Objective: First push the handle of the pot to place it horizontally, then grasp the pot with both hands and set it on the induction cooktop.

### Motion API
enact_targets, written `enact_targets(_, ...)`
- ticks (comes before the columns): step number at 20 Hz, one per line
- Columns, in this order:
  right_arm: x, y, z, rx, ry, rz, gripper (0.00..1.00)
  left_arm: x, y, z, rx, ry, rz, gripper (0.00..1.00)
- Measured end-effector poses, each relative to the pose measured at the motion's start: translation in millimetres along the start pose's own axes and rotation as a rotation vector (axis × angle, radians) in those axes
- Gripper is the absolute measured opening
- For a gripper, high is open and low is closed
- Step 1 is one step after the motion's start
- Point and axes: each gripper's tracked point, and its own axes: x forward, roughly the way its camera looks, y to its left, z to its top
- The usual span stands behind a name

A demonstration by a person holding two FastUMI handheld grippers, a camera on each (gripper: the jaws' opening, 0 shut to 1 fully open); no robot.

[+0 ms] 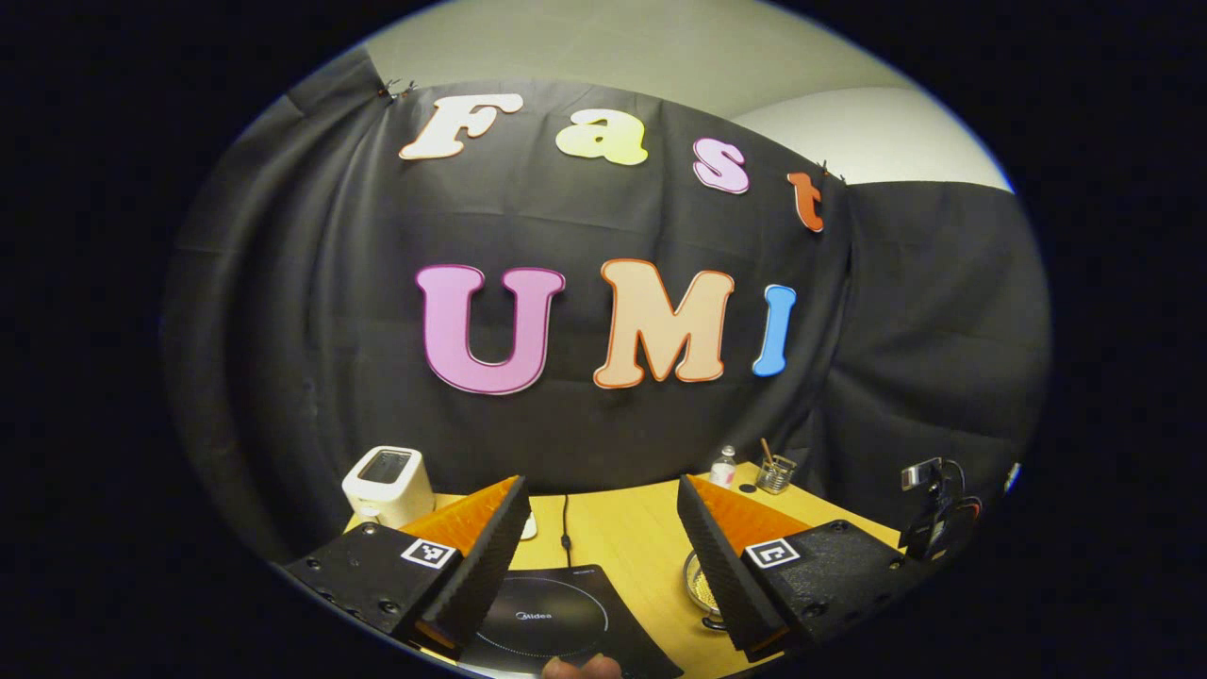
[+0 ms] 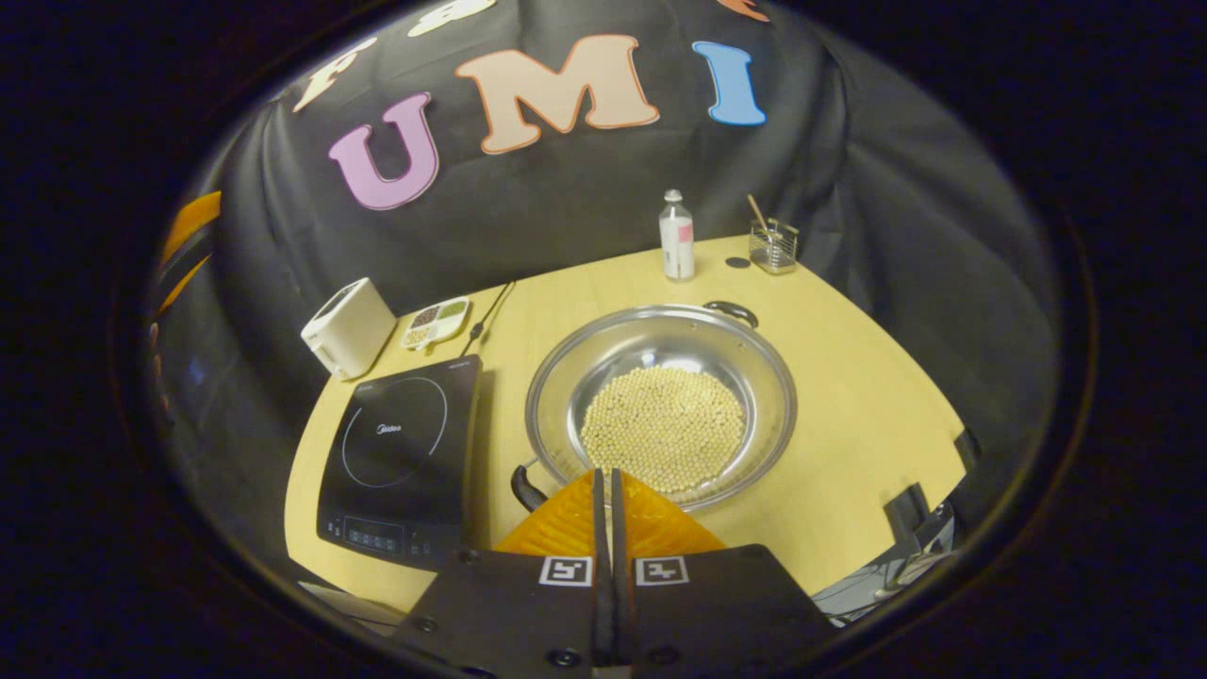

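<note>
A wide steel pot (image 2: 660, 401) holding pale beans sits mid-table in the right gripper view. One black handle (image 2: 731, 311) is at its far rim, the other (image 2: 526, 488) at its near left rim. My right gripper (image 2: 603, 486) hangs above the pot's near rim, shut with nothing between its fingers. The black induction cooktop (image 2: 401, 453) lies left of the pot. In the left gripper view my left gripper (image 1: 599, 538) stands open above the cooktop (image 1: 556, 622), and a sliver of the pot (image 1: 698, 585) shows beside its right finger.
A white toaster (image 2: 347, 327) and a small dish of grains (image 2: 434, 322) stand behind the cooktop. A bottle (image 2: 676, 236) and a glass holder (image 2: 773, 245) stand at the table's back. A camera on a stand (image 1: 934, 509) is at the right edge. A fingertip (image 1: 580, 668) shows at the bottom.
</note>
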Motion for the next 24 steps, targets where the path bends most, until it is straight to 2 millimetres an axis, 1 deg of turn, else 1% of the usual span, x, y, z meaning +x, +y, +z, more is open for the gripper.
enact_targets(2, 10.3, 4.3, -14.7, 0.017, 0.051, -0.022, 0.02, 9.5, 1.8, -7.7, -0.009, 0.015, -0.038, 0.96)
enact_targets(3, 16.4, 2.0, -24.3, 0.030, 0.087, -0.048, 0.02, 14.2, 4.8, -10.5, -0.009, 0.015, -0.049, 0.96)
enact_targets(4, 19.5, 1.2, -31.9, 0.050, 0.115, -0.064, 0.00, 17.3, 10.0, -11.1, -0.005, 0.016, -0.048, 0.96)
enact_targets(5, 22.4, 4.5, -35.8, 0.072, 0.129, -0.065, 0.02, 18.9, 16.5, -13.7, -0.001, 0.021, -0.041, 0.95)
enact_targets(6, 25.6, 5.2, -41.1, 0.077, 0.144, -0.075, 0.02, 20.3, 20.5, -16.4, -0.001, 0.022, -0.041, 0.95)
enact_targets(8, 33.6, -2.8, -53.4, 0.053, 0.187, -0.116, 0.02, 24.2, 22.3, -17.3, -0.010, 0.014, -0.053, 0.96)
enact_targets(9, 37.3, -4.2, -59.0, 0.040, 0.211, -0.130, 0.00, 25.0, 26.0, -21.6, -0.008, 0.022, -0.051, 0.95)
enact_targets(10, 41.2, -4.9, -63.7, 0.036, 0.230, -0.138, 0.00, 25.3, 29.8, -25.6, -0.008, 0.030, -0.046, 0.95)
enact_targets(14, 57.3, 6.8, -72.3, 0.044, 0.277, -0.144, 0.00, 26.5, 44.7, -35.3, -0.026, 0.044, -0.027, 0.96)
enact_targets(15, 59.5, 8.0, -71.4, 0.037, 0.285, -0.155, 0.02, 26.6, 48.5, -35.8, -0.026, 0.045, -0.020, 0.95)
enact_targets(16, 62.2, 12.4, -72.5, 0.030, 0.286, -0.154, 0.00, 27.0, 52.2, -36.2, -0.024, 0.044, -0.013, 0.95)
enact_targets(17, 63.5, 16.3, -72.0, 0.020, 0.288, -0.149, 0.02, 27.0, 56.4, -37.2, -0.023, 0.044, -0.008, 0.95)
enact_targets(18, 65.5, 19.4, -71.6, 0.009, 0.292, -0.146, 0.03, 27.0, 59.3, -38.2, -0.022, 0.045, -0.005, 0.95)
enact_targets(19, 67.7, 21.5, -70.1, 0.005, 0.293, -0.145, 0.03, 27.6, 61.8, -39.5, -0.023, 0.047, -0.001, 0.95)
enact_targets(20, 69.9, 24.5, -69.9, 0.009, 0.295, -0.143, 0.00, 28.1, 64.3, -40.4, -0.023, 0.048, 0.003, 0.95)
enact_targets(21, 71.6, 28.1, -68.6, 0.019, 0.297, -0.139, 0.02, 28.5, 66.2, -40.5, -0.025, 0.047, 0.006, 0.96)
enact_targets(24, 80.9, 36.8, -64.5, 0.051, 0.306, -0.124, 0.02, 29.5, 68.1, -43.4, -0.028, 0.054, 0.010, 0.95)
